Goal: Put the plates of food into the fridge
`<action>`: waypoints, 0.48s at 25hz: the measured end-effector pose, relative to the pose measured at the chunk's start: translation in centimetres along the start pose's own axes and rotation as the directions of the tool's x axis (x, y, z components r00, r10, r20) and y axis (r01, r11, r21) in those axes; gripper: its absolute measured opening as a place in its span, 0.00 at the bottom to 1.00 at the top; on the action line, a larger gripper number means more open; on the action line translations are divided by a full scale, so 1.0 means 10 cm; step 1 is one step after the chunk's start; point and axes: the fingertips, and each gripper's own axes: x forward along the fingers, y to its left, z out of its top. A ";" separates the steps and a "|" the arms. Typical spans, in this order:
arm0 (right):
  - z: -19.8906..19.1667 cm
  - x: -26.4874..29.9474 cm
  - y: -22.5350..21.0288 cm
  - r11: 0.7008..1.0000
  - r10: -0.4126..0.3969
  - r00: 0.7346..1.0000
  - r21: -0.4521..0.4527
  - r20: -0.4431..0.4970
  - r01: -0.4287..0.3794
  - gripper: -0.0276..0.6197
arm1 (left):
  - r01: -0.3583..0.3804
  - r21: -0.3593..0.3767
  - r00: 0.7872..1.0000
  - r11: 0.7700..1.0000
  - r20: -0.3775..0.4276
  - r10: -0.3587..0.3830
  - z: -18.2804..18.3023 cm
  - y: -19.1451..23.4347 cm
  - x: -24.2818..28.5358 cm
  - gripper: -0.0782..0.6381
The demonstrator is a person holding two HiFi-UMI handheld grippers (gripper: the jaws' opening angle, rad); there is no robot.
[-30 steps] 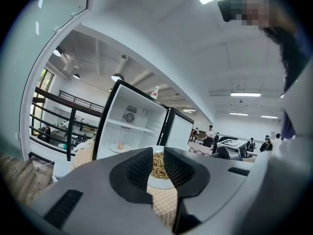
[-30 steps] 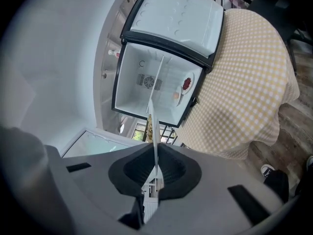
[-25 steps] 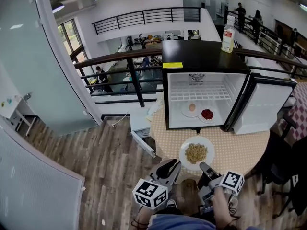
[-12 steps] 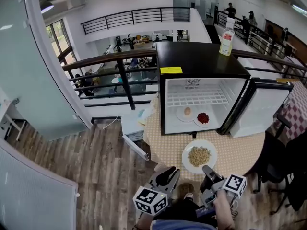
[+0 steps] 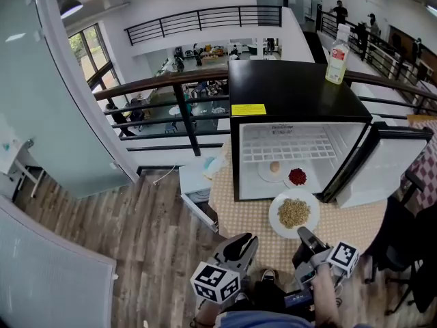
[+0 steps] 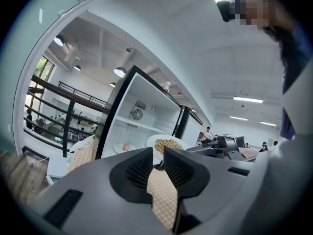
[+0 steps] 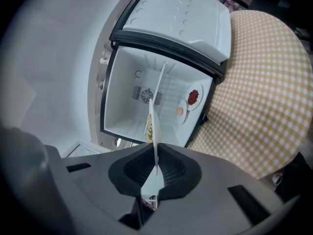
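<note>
A white plate of beige grains (image 5: 293, 212) hangs just in front of the open fridge (image 5: 298, 87), level with its floor. My right gripper (image 5: 302, 232) is shut on the plate's near rim. In the right gripper view this plate (image 7: 155, 126) shows edge-on between the pads of my right gripper (image 7: 155, 168). Inside the fridge lie a plate with an egg (image 5: 274, 168) and a plate of red food (image 5: 296, 177). My left gripper (image 5: 244, 240) hovers left of the right one, its jaws a narrow gap apart with nothing between them (image 6: 157, 155). From it I see the grain plate (image 6: 166, 144).
The fridge stands on a round table with a yellow checked cloth (image 5: 252, 217). Its door (image 5: 379, 166) hangs open to the right. A bottle (image 5: 337, 55) stands on the fridge top. A dark railing (image 5: 184, 104) runs behind, and a chair (image 5: 410, 251) stands at the right.
Both grippers have moved forward toward the fridge. The grain plate, carried by the right gripper, now sits closer to the fridge opening.
</note>
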 end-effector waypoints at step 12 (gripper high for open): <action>1.03 0.72 0.25 0.998 0.023 1.000 -0.054 0.006 -0.023 0.08 | 0.018 0.018 1.000 1.000 -0.001 -0.018 0.28 0.10 0.95 0.21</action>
